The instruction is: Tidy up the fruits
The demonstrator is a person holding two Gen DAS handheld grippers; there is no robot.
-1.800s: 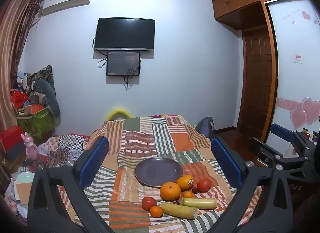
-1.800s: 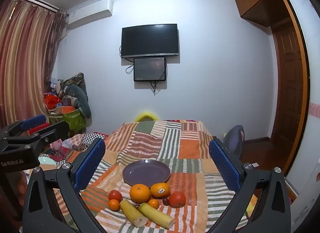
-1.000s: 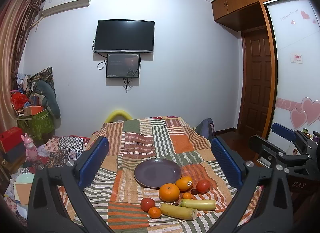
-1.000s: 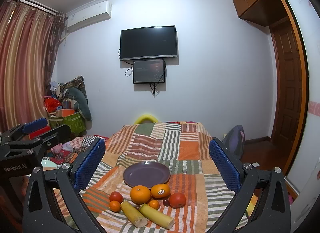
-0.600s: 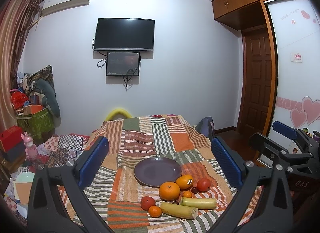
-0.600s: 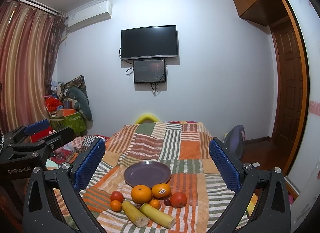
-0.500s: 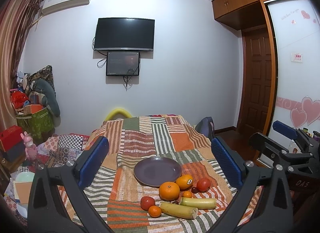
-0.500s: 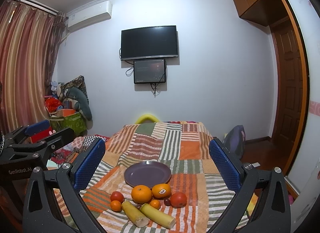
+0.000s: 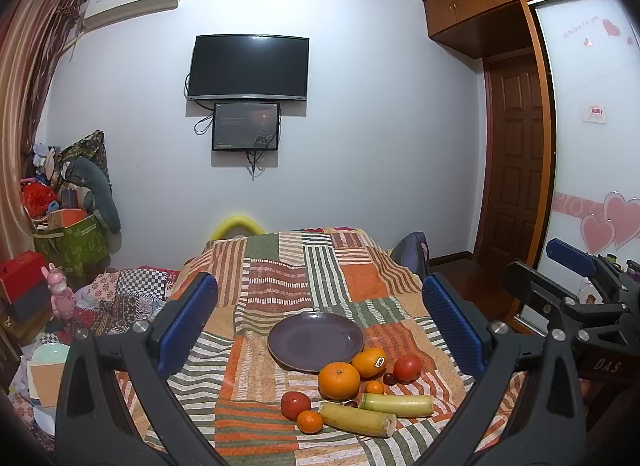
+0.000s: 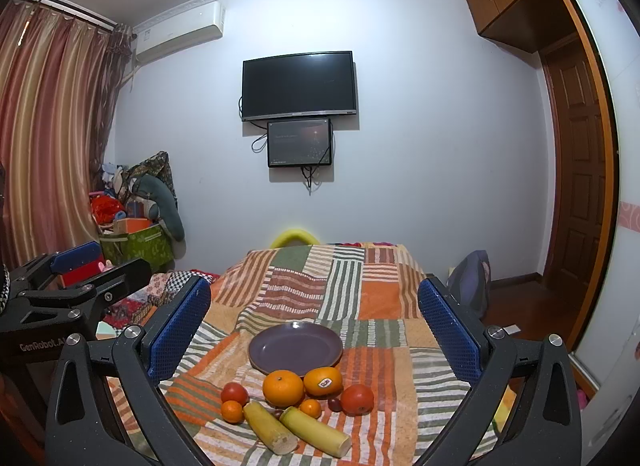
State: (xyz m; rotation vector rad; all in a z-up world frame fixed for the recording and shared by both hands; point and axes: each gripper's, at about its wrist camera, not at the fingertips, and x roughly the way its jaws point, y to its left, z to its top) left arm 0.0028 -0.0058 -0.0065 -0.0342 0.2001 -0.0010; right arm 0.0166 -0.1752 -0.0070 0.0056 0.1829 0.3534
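Note:
An empty purple plate (image 9: 315, 341) (image 10: 295, 347) lies on the striped patchwork cloth. In front of it cluster a big orange (image 9: 339, 380) (image 10: 283, 387), a stickered orange (image 9: 369, 362) (image 10: 323, 381), two red tomatoes (image 9: 407, 367) (image 9: 295, 405), two small tangerines (image 9: 309, 421) (image 9: 375, 387) and two yellow-green stalk pieces (image 9: 357, 419) (image 9: 397, 404). My left gripper (image 9: 320, 322) is open, held above and short of the fruit. My right gripper (image 10: 314, 318) is open too, equally clear of everything.
The table (image 9: 280, 266) stands in a bedroom with a TV (image 9: 248, 67) on the far wall. Piled boxes and bags (image 9: 68, 225) sit at left, a wooden door (image 9: 516, 169) at right. Each gripper shows at the edge of the other's view.
Almost nothing differs; both views drift by a few pixels. The fruit and plate have not moved, and both grippers stay open.

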